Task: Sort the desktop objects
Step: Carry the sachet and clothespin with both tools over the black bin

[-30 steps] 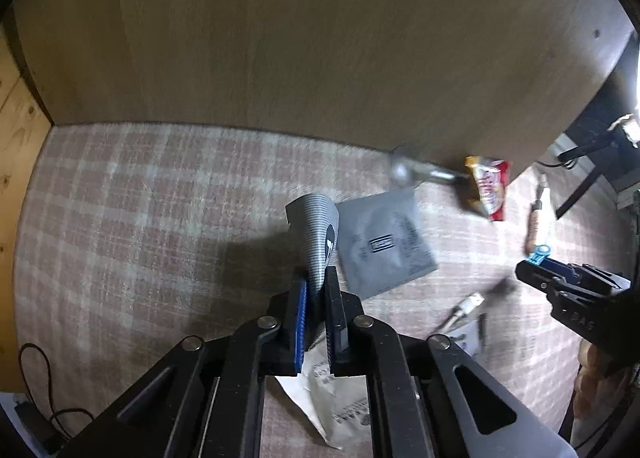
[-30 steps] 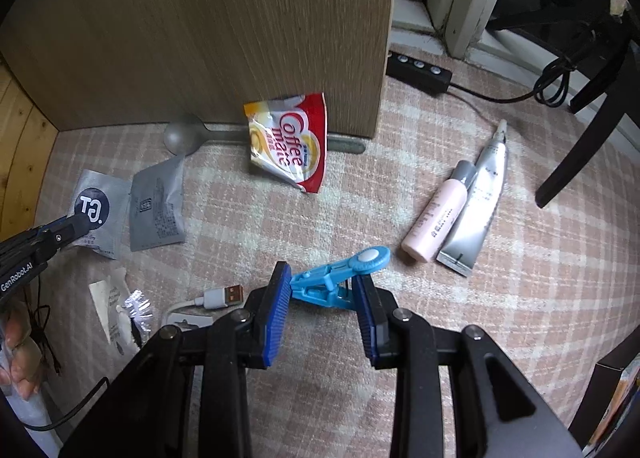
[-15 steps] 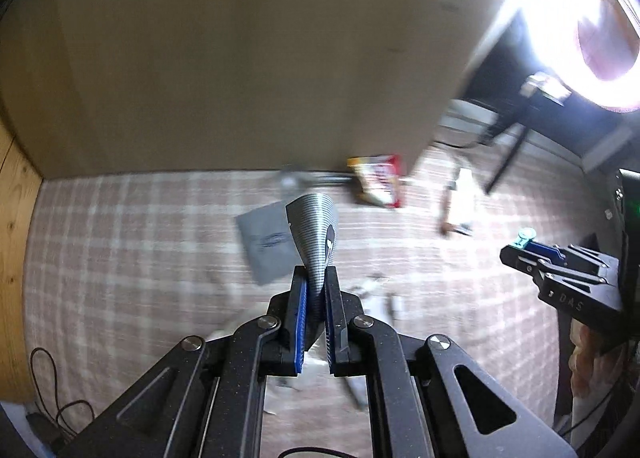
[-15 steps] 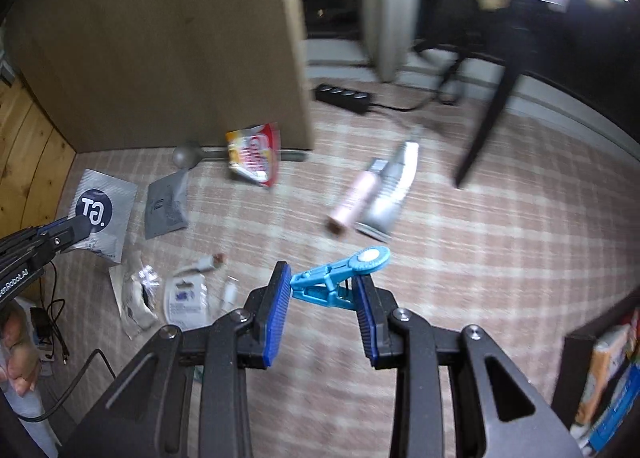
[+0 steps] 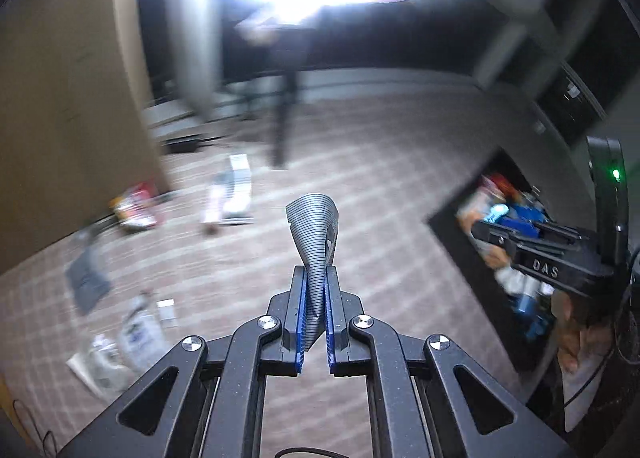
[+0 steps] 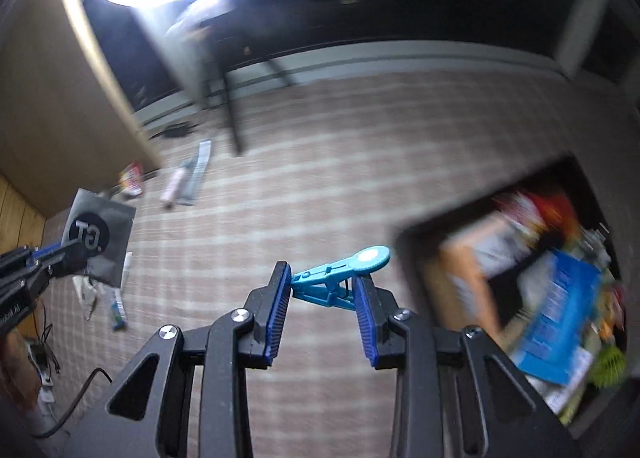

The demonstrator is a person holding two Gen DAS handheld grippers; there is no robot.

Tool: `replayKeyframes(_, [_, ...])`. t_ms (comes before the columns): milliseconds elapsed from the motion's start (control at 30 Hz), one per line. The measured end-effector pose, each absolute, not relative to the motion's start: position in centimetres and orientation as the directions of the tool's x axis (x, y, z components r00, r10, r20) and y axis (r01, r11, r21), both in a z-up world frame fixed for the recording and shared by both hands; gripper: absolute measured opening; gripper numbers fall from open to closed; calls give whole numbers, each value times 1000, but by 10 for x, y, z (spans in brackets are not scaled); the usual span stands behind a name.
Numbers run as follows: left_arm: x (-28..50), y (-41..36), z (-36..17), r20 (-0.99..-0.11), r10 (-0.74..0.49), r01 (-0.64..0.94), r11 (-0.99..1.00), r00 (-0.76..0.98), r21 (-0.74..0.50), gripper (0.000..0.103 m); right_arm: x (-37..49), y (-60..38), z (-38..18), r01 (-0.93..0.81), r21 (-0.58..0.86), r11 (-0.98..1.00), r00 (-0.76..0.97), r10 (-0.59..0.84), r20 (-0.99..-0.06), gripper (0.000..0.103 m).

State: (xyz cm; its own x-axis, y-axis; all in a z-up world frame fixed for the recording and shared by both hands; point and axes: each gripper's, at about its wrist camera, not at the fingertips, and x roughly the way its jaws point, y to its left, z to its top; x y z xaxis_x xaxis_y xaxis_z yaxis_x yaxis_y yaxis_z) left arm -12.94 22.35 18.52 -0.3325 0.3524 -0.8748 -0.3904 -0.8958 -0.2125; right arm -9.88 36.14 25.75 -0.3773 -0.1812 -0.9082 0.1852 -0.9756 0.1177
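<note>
Blue clip (image 6: 340, 278) clamped crosswise in right tool (image 6: 322, 298); grey sachet (image 5: 316, 242) pinched in left tool (image 5: 316, 298).

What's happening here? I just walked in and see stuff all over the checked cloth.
A person is sorting desk clutter with a gripper in each hand. The left gripper is shut on a grey foil sachet, and the right gripper is shut on a blue plastic clip. Both are held above the checked cloth, near a dark box already holding colourful items. A red-and-white packet, tubes and wrappers lie on the cloth, unsorted.
</note>
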Motion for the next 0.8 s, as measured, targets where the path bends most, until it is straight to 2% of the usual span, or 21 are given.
replayKeyframes(433, [-73,430,206,-848,495,-616,-732,-190,-289,7,-47,573,278,-125,106,-986,-422,-44,-905,31])
replayKeyframes(800, [-56,533,206,-834,541,-667,-663,-112,-340,7,-38,642,271,-205,151,-967,-408,-55,-911,31])
